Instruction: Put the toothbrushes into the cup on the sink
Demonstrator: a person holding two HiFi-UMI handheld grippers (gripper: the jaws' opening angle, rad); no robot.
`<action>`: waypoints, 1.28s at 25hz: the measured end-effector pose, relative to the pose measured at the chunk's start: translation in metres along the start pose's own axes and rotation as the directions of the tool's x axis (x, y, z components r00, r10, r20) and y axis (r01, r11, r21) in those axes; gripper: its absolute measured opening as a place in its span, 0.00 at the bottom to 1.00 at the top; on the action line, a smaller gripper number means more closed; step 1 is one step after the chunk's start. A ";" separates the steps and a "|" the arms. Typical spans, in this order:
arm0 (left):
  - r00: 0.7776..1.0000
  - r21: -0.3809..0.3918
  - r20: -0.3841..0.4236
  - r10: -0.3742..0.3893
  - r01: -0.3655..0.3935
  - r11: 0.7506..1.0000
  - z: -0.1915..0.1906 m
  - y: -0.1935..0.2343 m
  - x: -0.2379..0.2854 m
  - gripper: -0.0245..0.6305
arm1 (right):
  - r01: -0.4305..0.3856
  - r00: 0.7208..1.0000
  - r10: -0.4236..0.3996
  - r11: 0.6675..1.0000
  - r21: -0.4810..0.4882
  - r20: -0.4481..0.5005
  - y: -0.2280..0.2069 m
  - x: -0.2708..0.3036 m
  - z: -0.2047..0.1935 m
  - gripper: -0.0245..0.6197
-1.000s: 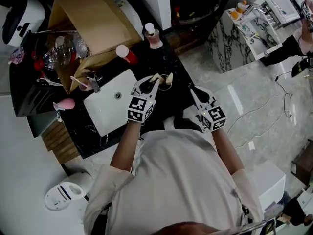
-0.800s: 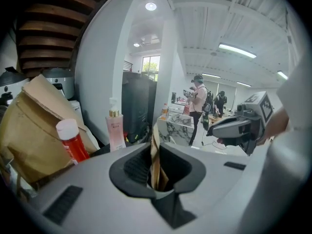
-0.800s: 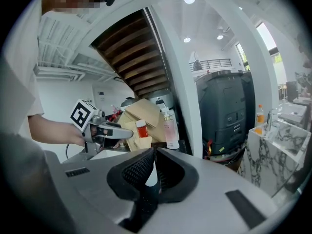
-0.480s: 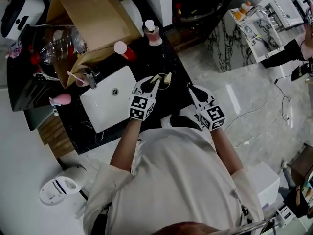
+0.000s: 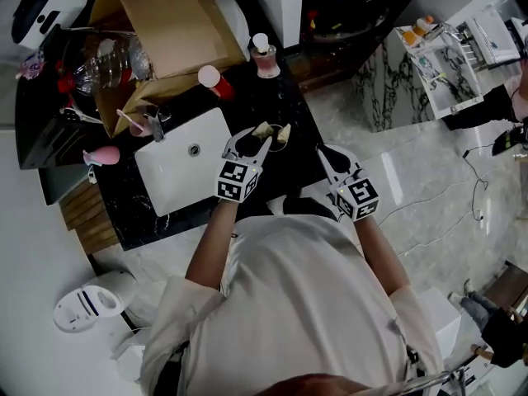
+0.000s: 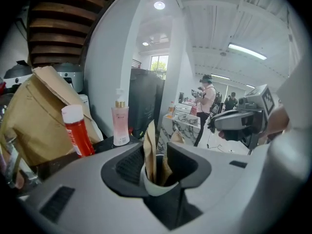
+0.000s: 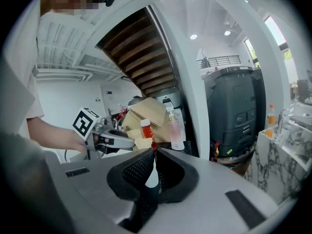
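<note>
A white cup (image 6: 157, 180) stands on the black counter to the right of the sink (image 5: 177, 172). Brown paper-wrapped toothbrushes (image 6: 150, 150) stick up out of it. In the head view the cup (image 5: 266, 130) and wrappers (image 5: 284, 133) lie just past my left gripper (image 5: 257, 139). In its own view the left gripper (image 6: 156, 167) has the cup between its jaws, which are opening; the pads stand off the cup. My right gripper (image 5: 324, 149) hangs shut to the right, over the counter's edge. The right gripper (image 7: 152, 165) points toward the left one.
Behind the cup stand a red bottle with a white cap (image 5: 213, 81) and a pink pump bottle (image 5: 265, 58). A brown paper bag (image 5: 161, 23) and clutter fill the counter's back left. A faucet (image 5: 153, 126) sits at the sink's far side. A person (image 6: 207, 101) stands far off.
The head view has drifted slightly. Both grippers keep their places by the cup, and the cup with the wrapped toothbrushes has not moved.
</note>
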State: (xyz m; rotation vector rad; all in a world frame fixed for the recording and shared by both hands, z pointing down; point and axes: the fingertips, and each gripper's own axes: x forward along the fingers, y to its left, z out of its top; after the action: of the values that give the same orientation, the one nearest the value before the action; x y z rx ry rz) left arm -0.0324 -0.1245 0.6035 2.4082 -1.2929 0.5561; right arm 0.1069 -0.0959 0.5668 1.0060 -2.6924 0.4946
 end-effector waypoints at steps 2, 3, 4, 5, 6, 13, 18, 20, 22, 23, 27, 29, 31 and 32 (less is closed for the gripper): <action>1.000 -0.006 0.006 0.014 -0.014 1.000 0.000 0.000 -0.003 0.28 | -0.012 1.000 0.012 1.000 -0.003 0.000 0.000 0.002 0.001 0.10; 1.000 -0.009 0.009 0.021 -0.021 1.000 0.001 0.001 -0.004 0.28 | -0.018 1.000 0.018 1.000 -0.003 0.001 -0.001 0.002 0.002 0.10; 0.999 -0.013 0.015 0.029 -0.028 1.000 0.002 0.001 -0.006 0.28 | -0.024 1.000 0.024 1.000 -0.002 0.002 -0.001 0.003 0.003 0.10; 0.999 -0.019 0.022 0.037 -0.037 0.999 0.004 0.001 -0.008 0.28 | -0.030 1.000 0.030 1.000 0.001 0.004 -0.002 0.004 0.005 0.10; 0.998 -0.027 0.030 0.046 -0.045 0.999 0.005 0.002 -0.011 0.28 | -0.036 0.999 0.036 0.999 0.004 0.005 -0.002 0.005 0.007 0.10; 0.992 -0.074 0.081 0.095 -0.089 0.993 0.015 0.009 -0.034 0.28 | -0.073 0.997 0.073 0.997 -0.004 -0.002 0.003 0.016 0.016 0.10; 0.985 -0.102 0.125 0.117 -0.105 0.989 0.024 0.014 -0.056 0.25 | -0.086 0.996 0.086 0.996 -0.031 -0.007 0.008 0.022 0.026 0.10; 0.982 -0.113 0.143 0.126 -0.111 0.987 0.028 0.017 -0.065 0.24 | -0.085 0.996 0.085 0.996 -0.039 -0.004 0.011 0.024 0.031 0.10; 0.979 -0.116 0.152 0.135 -0.118 0.986 0.030 0.020 -0.075 0.23 | -0.080 0.997 0.080 0.996 -0.045 0.000 0.015 0.024 0.036 0.10; 0.978 -0.116 0.154 0.139 -0.122 0.986 0.031 0.021 -0.080 0.23 | -0.077 0.997 0.077 0.996 -0.047 0.001 0.017 0.024 0.039 0.10; 0.973 -0.126 0.177 0.145 -0.124 0.984 0.037 0.028 -0.101 0.19 | -0.049 0.999 0.049 0.997 -0.053 0.013 0.024 0.022 0.052 0.10; 0.971 -0.129 0.193 0.139 -0.115 0.985 0.039 0.028 -0.110 0.17 | -0.025 0.999 0.026 0.998 -0.055 0.019 0.029 0.020 0.057 0.10; 0.971 -0.122 0.203 0.130 -0.106 0.987 0.042 0.028 -0.120 0.15 | -0.002 1.000 0.003 0.998 -0.061 0.025 0.034 0.018 0.061 0.10; 0.971 -0.115 0.204 0.128 -0.106 0.988 0.043 0.028 -0.125 0.14 | 0.008 1.000 -0.007 0.998 -0.065 0.028 0.037 0.017 0.064 0.10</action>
State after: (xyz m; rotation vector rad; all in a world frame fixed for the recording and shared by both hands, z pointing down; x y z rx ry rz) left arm -0.1116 -0.0714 0.5080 2.3671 -1.5192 0.2613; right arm 0.0643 -0.1042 0.5051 1.0120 -2.7093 0.3913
